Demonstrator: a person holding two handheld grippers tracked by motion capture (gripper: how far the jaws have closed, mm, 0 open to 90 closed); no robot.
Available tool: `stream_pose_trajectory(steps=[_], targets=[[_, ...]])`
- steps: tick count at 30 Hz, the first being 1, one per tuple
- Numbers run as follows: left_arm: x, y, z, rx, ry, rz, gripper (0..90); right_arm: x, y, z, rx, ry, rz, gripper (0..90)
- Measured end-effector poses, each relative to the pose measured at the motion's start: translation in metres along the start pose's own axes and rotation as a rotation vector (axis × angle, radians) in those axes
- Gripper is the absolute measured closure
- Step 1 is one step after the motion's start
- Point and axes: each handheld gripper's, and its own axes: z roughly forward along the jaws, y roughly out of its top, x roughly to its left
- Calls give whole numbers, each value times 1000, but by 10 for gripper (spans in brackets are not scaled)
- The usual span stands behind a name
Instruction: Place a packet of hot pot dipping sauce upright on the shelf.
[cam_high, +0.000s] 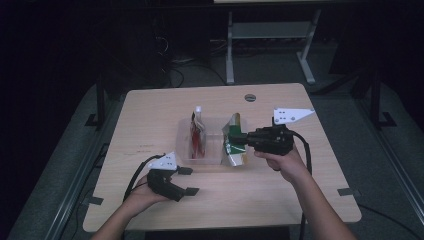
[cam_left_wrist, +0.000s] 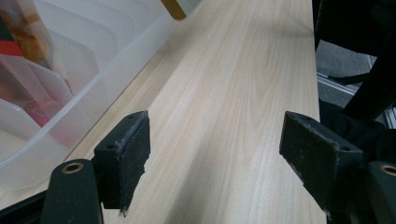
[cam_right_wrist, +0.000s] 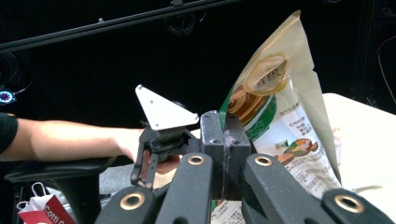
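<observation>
While your right claw (cam_high: 239, 138) is pinching the green snack bag (cam_high: 233, 145) upright, the clear divided bin (cam_high: 186, 150) is lying just to its left, nearer than your spread left claw (cam_high: 188, 180).

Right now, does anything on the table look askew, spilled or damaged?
Nothing is spilled or torn. The green snack bag hangs tilted at the clear divided bin's right end, pinched in the right gripper. A red packet stands in a slot. The left gripper is open, holding nothing.
</observation>
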Motion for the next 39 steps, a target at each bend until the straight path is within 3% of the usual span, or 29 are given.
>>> stream_pose_trajectory(steps=[12, 22, 26, 39], targets=[[0, -1, 3, 11, -9, 1, 242, -25, 2, 9, -1, -32, 21, 900], [0, 0, 5, 13, -6, 0, 242, -36, -3, 7, 2, -45, 40, 900], [0, 0, 4, 13, -6, 3, 242, -38, -5, 6, 16, -63, 45, 900], [1, -1, 4, 14, -8, 0, 242, -36, -2, 1, -18, -45, 40, 900]])
